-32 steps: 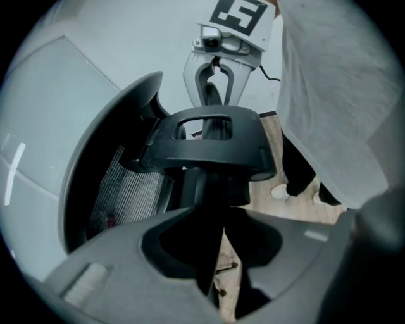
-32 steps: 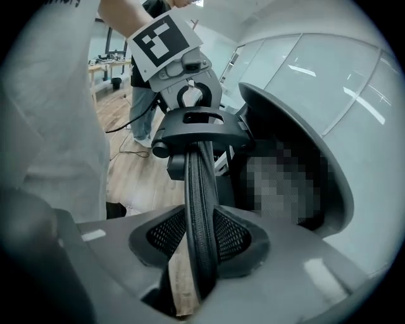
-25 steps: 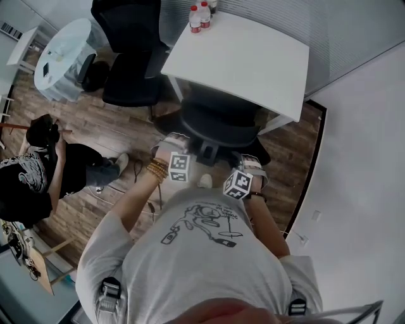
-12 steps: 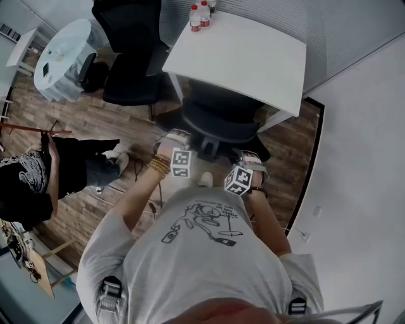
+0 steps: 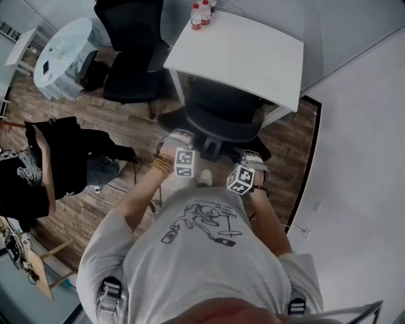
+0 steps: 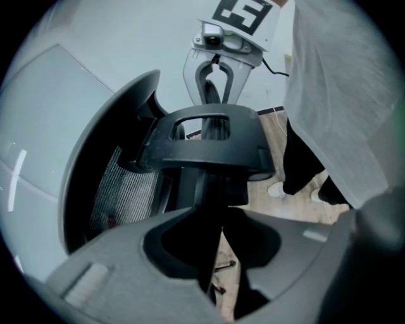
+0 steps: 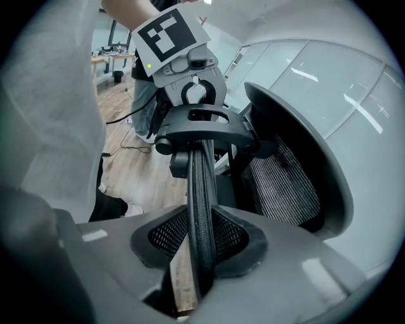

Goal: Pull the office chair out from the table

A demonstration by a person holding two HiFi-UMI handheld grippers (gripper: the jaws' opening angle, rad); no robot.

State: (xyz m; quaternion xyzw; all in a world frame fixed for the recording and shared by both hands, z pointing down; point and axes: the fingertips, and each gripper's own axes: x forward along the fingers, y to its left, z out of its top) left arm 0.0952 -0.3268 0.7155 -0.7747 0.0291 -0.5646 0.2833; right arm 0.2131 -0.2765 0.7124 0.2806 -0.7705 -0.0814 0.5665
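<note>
Moved since a second ago: the bystander point(image 5: 44, 171) in black on the left has changed pose, with dark clothing now reaching further right over the wooden floor point(image 5: 123, 130). Both grippers stay on the chair. Any shift of the chair against the table is too slight for me to judge.
Head view, chair: the office chair point(image 5: 218, 120) has its seat partly under the near edge of the white table point(image 5: 247, 57), with its backrest on the near side, toward the person.
Head view, tools: the left gripper point(image 5: 179, 135) is at the backrest's left end and the right gripper point(image 5: 252, 154) at its right end.
Head view, surroundings: bottles point(image 5: 199, 14) stand at the table's far left corner. A second chair point(image 5: 130, 57) is left of the table.
Left gripper view: this gripper's jaws are closed on the backrest's dark top rim, seen edge-on. The mesh back point(image 6: 120, 190) is on the left. At the far end the right gripper point(image 6: 212, 85) clamps the same rim.
Right gripper view: the textured pads point(image 7: 166, 236) pinch the rim point(image 7: 201, 190) tight. The mesh lies to the right, and the left gripper point(image 7: 193, 95) bites the rim at the far end.
</note>
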